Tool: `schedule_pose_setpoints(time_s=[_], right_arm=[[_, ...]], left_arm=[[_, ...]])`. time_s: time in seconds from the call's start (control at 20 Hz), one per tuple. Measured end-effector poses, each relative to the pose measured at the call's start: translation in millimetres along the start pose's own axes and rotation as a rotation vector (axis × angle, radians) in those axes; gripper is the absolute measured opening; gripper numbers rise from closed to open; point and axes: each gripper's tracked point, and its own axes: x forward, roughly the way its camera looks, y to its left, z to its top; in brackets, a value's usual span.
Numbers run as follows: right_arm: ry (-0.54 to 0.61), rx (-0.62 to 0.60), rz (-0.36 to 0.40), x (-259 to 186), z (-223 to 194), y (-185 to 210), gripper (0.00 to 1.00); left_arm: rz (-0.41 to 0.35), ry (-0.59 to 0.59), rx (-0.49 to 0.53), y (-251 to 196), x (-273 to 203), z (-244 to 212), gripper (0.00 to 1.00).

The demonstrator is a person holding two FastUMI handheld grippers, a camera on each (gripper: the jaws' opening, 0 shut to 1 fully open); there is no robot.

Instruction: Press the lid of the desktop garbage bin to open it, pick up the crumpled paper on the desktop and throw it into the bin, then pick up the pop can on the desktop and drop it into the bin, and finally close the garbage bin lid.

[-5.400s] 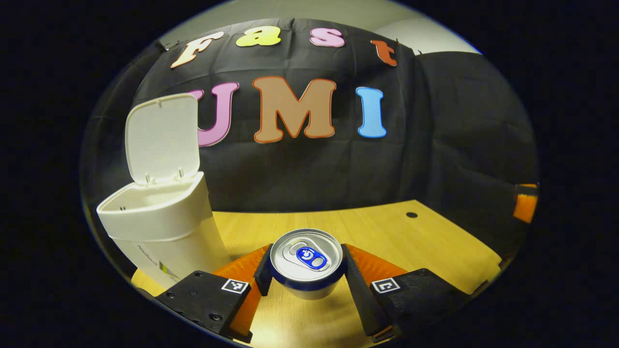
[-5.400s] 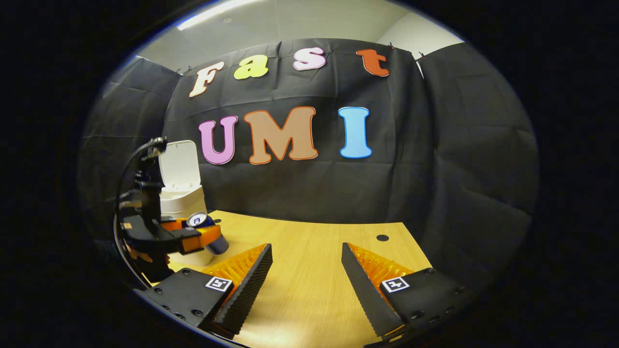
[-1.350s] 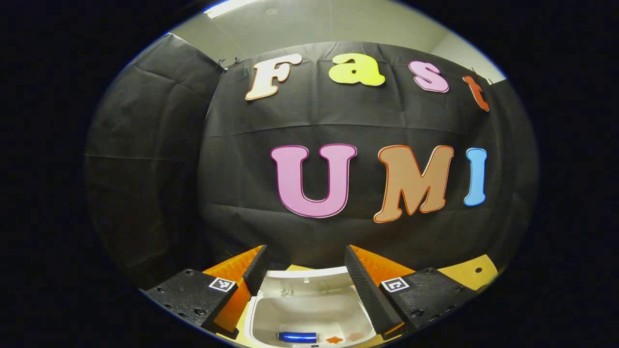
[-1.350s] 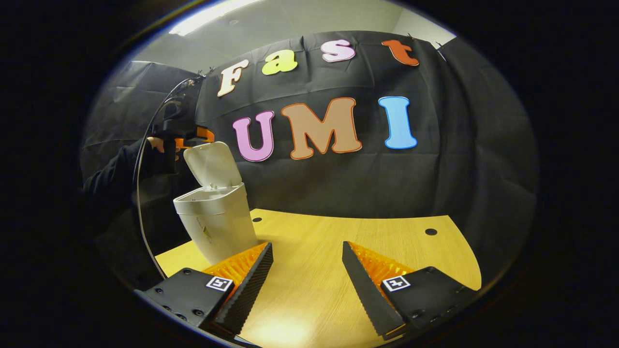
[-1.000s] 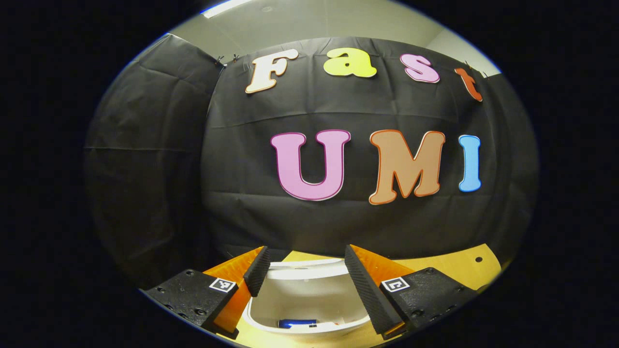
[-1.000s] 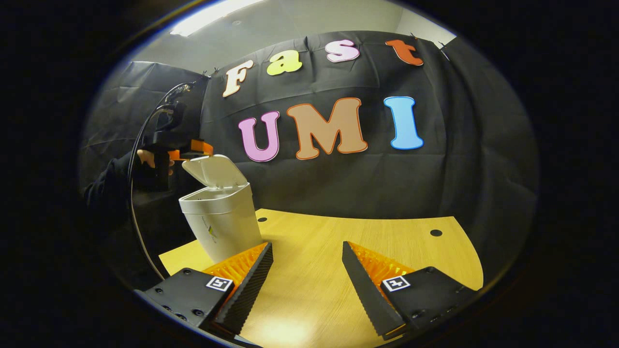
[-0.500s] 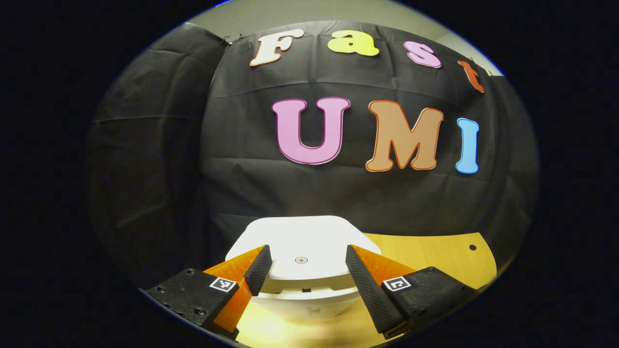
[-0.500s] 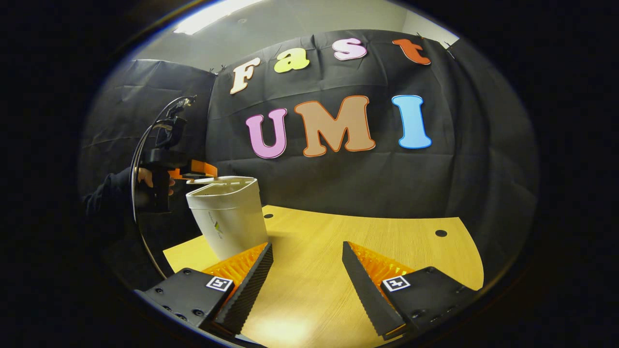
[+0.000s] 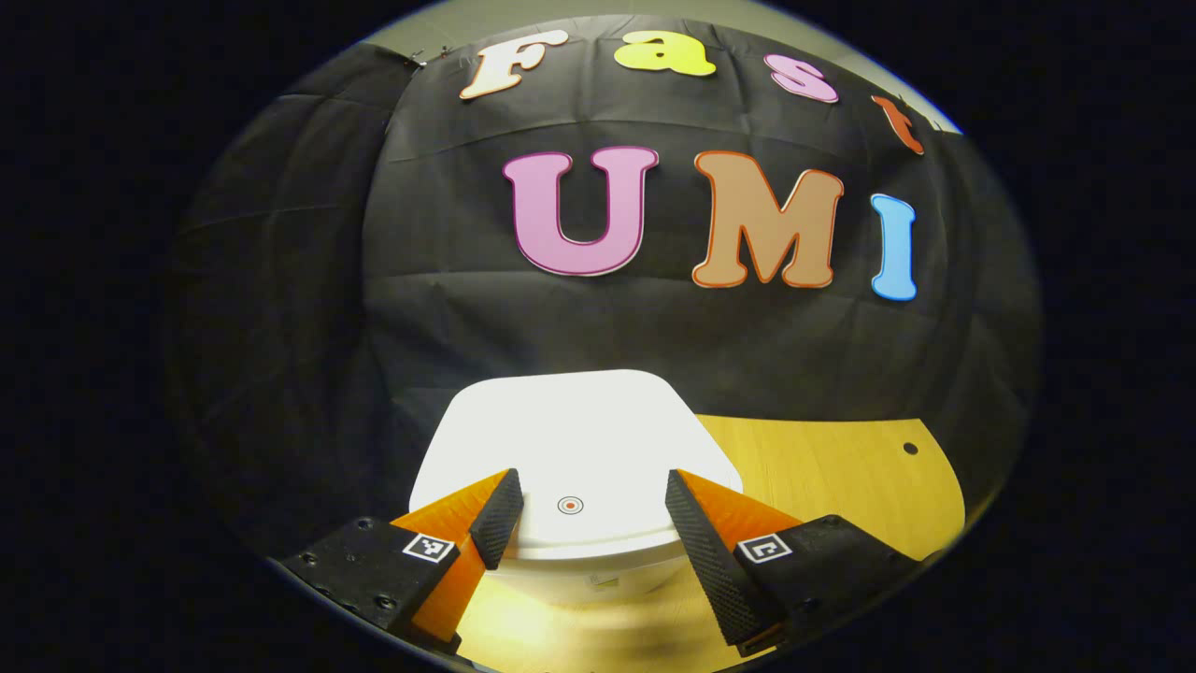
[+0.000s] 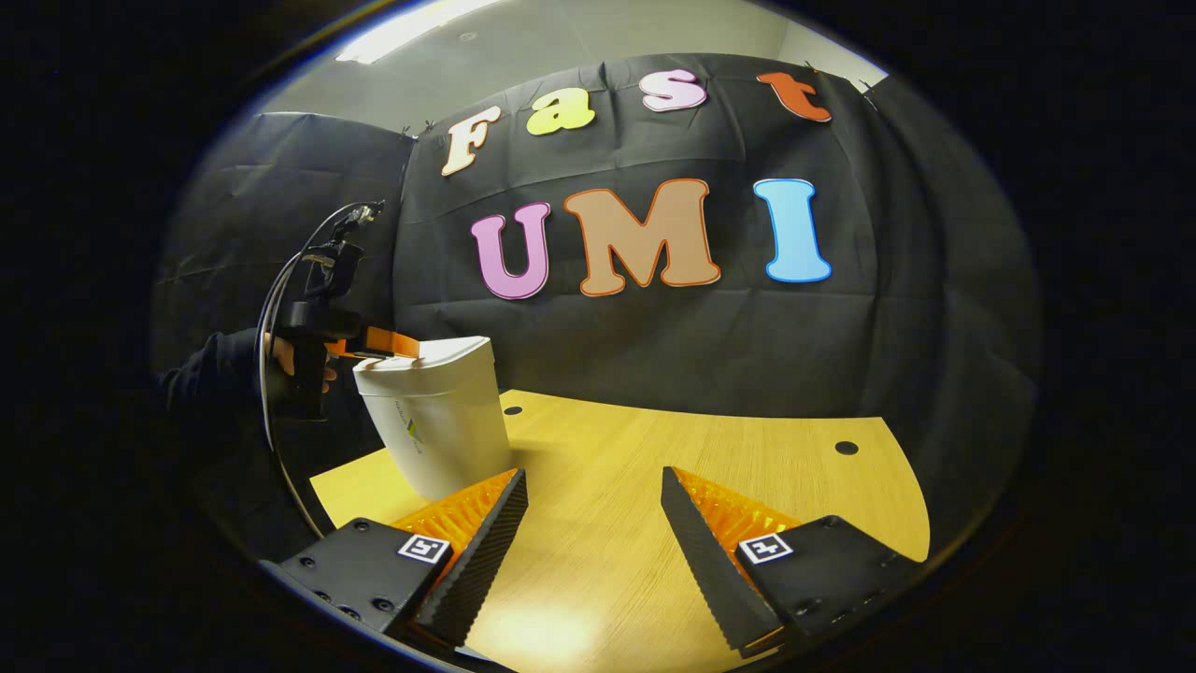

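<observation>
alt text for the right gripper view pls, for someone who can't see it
A white desktop garbage bin stands with its lid down on a wooden table, at the left. The left gripper, held by a hand, rests at the lid's edge. The right gripper hangs open over the table in the foreground, holding nothing.

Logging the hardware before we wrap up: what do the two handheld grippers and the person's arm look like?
Each gripper, left and right, has two wedge-shaped fingers with ribbed inner faces on black bolted mounts, each bearing a square black-and-white marker. In the right gripper view, a thin cable loops from the left gripper's upright black handle, held by a hand in a dark sleeve.
</observation>
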Motion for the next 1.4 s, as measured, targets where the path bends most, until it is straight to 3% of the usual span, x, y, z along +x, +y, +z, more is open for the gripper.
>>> schedule_pose_setpoints(time_s=[0.15, 0.25, 0.4, 0.65, 0.9, 1.2, 1.4], right_arm=[[-0.006, 0.012, -0.010, 1, 3, -5, 0.96], [-0.021, 0.018, -0.009, -2, 12, -7, 0.96], [-0.099, 0.011, -0.038, -13, 39, -24, 0.96], [-0.183, 0.001, -0.055, -37, 64, -53, 0.96], [-0.267, 0.008, -0.079, -69, 87, -74, 0.96], [-0.328, 0.052, -0.219, -93, 96, -80, 0.96], [-0.332, 0.066, -0.264, -100, 89, -69, 0.99]], left_arm=[[-0.006, -0.024, 0.015, -6, -1, -1, 0.95], [-0.007, -0.102, 0.045, -12, 0, 11, 0.94], [-0.020, -0.181, 0.002, -30, -8, 28, 0.95], [-0.071, -0.394, 0.046, -88, -52, 74, 0.92], [-0.119, -0.554, 0.070, -143, -109, 90, 0.92], [-0.271, -0.552, 0.066, -198, -140, 56, 0.92], [-0.351, -0.541, 0.058, -220, -161, 39, 0.91]])
